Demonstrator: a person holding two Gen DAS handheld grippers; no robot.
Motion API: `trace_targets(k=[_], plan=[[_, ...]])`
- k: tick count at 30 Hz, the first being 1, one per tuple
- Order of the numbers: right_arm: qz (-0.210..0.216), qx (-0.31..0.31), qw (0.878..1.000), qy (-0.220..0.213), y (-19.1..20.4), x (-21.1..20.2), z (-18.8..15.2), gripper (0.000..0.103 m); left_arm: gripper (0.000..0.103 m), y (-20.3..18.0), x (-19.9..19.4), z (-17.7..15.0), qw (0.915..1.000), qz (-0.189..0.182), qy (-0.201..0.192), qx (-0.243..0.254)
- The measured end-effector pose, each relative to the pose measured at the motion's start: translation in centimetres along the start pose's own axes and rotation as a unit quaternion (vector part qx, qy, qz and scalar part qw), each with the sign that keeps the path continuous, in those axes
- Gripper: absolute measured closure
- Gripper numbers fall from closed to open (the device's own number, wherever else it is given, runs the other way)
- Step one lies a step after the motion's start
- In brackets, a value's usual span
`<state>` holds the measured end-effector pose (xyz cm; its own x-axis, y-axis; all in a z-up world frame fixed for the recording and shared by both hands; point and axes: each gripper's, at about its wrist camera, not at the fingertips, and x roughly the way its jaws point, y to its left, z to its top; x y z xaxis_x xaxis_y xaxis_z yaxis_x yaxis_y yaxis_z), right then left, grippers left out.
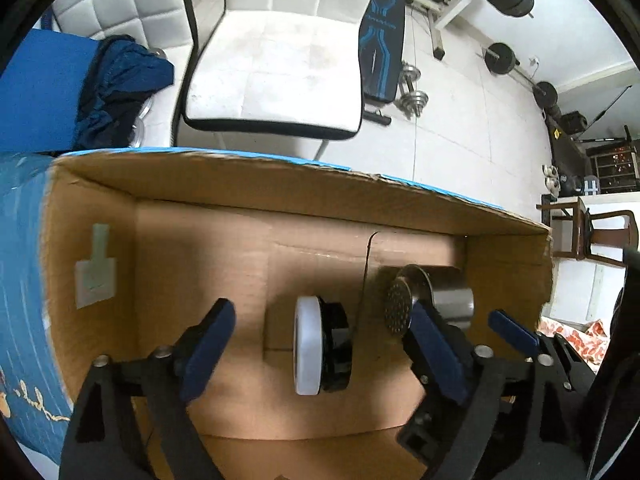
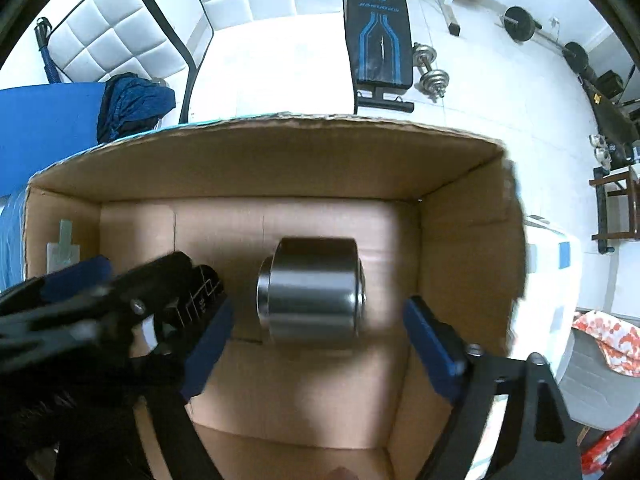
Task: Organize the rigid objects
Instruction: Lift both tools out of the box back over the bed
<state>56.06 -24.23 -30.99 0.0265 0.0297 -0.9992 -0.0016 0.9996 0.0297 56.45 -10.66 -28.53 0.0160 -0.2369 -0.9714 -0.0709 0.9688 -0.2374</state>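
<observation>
Cardboard box [image 1: 280, 216] fills the lower half of both views, open at the top, brown inside and blue printed outside on its left wall; a pale taped patch [image 1: 94, 276] sits on the inner left wall. Beyond its far rim stands a white quilted chair [image 1: 276, 80], then a black and blue weight bench [image 1: 380, 56] on the tiled floor, with chrome dumbbells [image 1: 414, 90] beside it and black barbell plates further off; a dark blue cloth [image 1: 120, 88] lies heaped on a blue surface at the left.

Inside the box, a steel cylinder [image 2: 310, 294] lies on its side on the floor towards the right end, its shiny curved wall blurred in the right wrist view; in the left wrist view a round perforated metal disc [image 1: 398, 308] shows at its near end. Left of it, apart from it, a white-rimmed wheel with a black hub [image 1: 320, 350] stands on edge near the middle of the floor.

Left gripper [image 1: 324, 352] hangs over the box with its blue-padded fingers spread wide, the wheel between them but untouched; right gripper [image 2: 320, 340] is likewise spread wide either side of the cylinder, gripping nothing.
</observation>
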Motion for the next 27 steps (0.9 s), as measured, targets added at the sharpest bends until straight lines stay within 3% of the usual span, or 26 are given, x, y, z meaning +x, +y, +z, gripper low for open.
trace_targets(k=[2,6,19,27], plan=[[0.003,0.002,1.000,-0.003,-0.1,-0.8,-0.7,0.013,0.007,0.3,-1.1,-0.9,0.9999,0.006,-0.016,0.001],[0.002,0.004,1.000,-0.016,-0.4,-2.6,-3.2,0.000,0.002,1.1,-2.9,-3.3,0.9993,0.010,-0.037,0.005],[0.013,0.009,0.999,-0.041,0.8,-6.3,-13.3,0.000,0.002,2.8,-8.0,-11.9,0.9953,0.019,-0.095,0.008],[-0.002,0.003,0.995,-0.097,1.3,-11.3,-17.5,0.000,0.002,1.8,-11.8,-16.9,0.9887,0.029,-0.146,0.019]])
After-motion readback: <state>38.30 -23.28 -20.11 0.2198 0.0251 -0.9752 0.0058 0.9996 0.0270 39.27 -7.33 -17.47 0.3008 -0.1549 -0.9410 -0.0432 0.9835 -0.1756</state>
